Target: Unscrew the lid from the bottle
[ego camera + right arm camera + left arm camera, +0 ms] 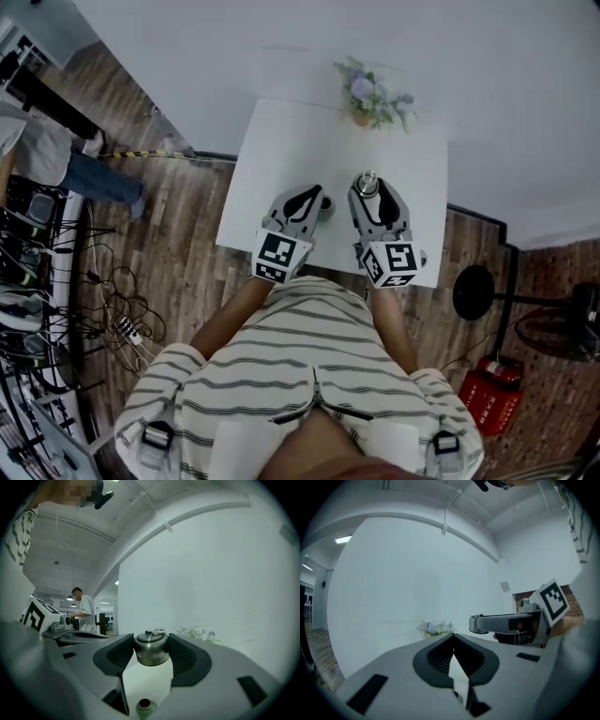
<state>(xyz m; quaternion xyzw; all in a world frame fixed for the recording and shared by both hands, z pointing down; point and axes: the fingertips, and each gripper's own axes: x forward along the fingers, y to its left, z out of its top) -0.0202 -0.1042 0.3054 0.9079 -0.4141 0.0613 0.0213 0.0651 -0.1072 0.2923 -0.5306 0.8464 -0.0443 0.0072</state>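
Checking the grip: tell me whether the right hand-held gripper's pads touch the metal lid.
Touching. In the right gripper view, the right hand-held gripper clamps the metal lid, pads against both sides.

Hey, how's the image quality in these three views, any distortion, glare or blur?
Head view: soft, even light, white table bright but not blown out. Left gripper view: heavy fisheye, black corners, wall beam bowed. Right gripper view: same fisheye; the steel bottle in the right gripper is sharp, with a soft sheen.
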